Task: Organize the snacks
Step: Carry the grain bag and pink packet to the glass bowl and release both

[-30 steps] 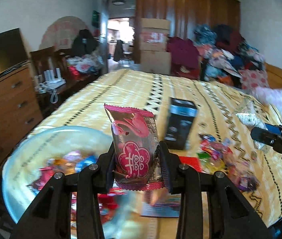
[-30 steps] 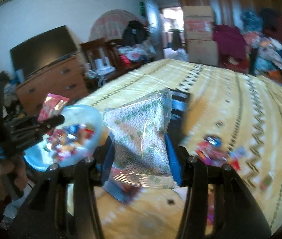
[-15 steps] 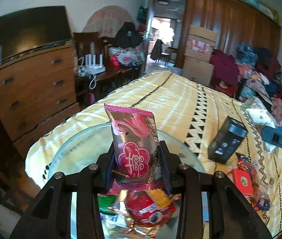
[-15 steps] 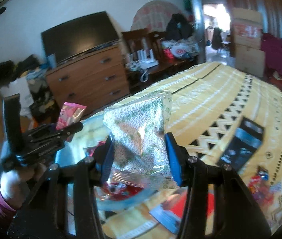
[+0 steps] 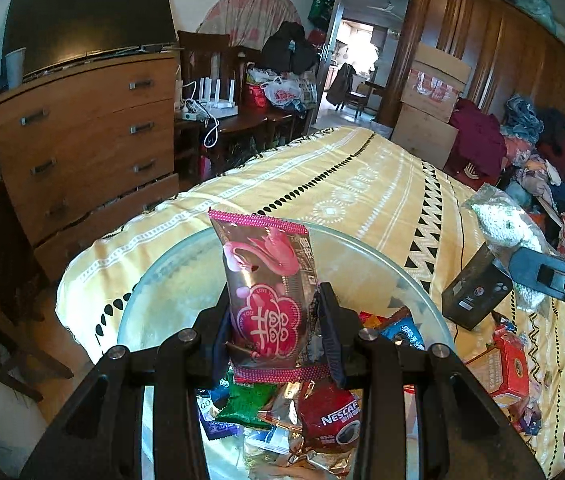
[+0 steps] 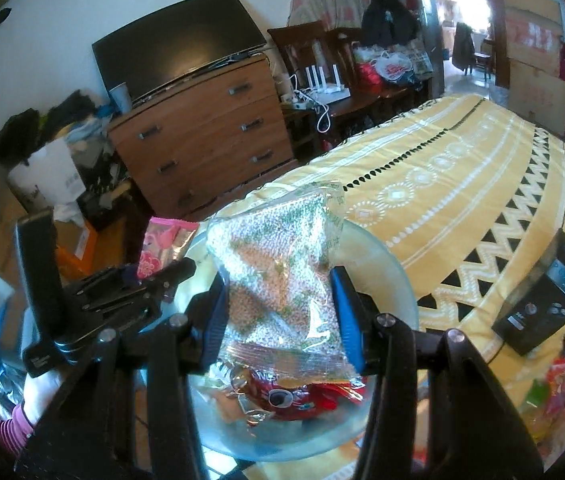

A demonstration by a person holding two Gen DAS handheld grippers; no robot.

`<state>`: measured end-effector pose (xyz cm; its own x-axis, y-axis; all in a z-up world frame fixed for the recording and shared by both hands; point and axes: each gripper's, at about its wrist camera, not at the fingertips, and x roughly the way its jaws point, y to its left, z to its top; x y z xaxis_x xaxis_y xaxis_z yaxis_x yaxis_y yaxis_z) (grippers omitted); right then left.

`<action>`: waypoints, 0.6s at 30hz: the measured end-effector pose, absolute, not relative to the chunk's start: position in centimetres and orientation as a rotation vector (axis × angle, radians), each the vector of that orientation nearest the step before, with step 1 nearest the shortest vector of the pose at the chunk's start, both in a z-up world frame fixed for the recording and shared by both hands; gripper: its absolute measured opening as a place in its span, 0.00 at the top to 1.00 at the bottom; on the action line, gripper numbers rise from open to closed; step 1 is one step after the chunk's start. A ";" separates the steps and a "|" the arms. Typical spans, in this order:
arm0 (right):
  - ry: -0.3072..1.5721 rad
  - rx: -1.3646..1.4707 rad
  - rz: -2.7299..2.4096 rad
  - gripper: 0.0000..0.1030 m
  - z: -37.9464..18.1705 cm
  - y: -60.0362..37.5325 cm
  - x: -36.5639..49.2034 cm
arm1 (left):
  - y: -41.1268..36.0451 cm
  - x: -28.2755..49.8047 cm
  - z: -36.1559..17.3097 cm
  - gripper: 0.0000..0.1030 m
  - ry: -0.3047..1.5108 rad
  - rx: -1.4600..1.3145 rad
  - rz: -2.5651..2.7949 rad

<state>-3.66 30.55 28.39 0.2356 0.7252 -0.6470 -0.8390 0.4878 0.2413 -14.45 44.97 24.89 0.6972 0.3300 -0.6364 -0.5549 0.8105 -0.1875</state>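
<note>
Left wrist view: left hand-held gripper clamps an upright pink packet over the glass bowl, sachets heaped inside at 6 o'clock. Right hand-held gripper pinches a clear bag over that bowl; a black box stands on the bed at 3 o'clock.

The glass bowl is clear with a pale blue tint, and over it stands a brown snack packet with pink crimped edges, a pink swan and a red flower-shaped emblem. Inside the bowl lie a red Nescafé sachet and a green wrapper. Under the bowl, the bedspread is yellow with white bands and black zigzags; beside the bowl, a clear bag shows white, green and orange specks.
</note>
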 end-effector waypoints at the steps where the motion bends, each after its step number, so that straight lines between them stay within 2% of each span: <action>1: 0.791 -0.169 1.081 0.52 28.4 30.9 -3.6 | 45.1 -14.2 24.8 0.62 0.630 -0.385 0.506; 18: 0.982 -0.269 1.038 0.52 27.0 36.8 2.6 | 49.5 -4.3 24.5 0.62 0.854 -0.317 0.450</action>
<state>2.56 36.80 26.98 0.1470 0.5985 -0.7875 -0.8192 0.5199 0.2422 -4.25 49.48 24.46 0.5726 0.2525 -0.7800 -0.5011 0.8608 -0.0892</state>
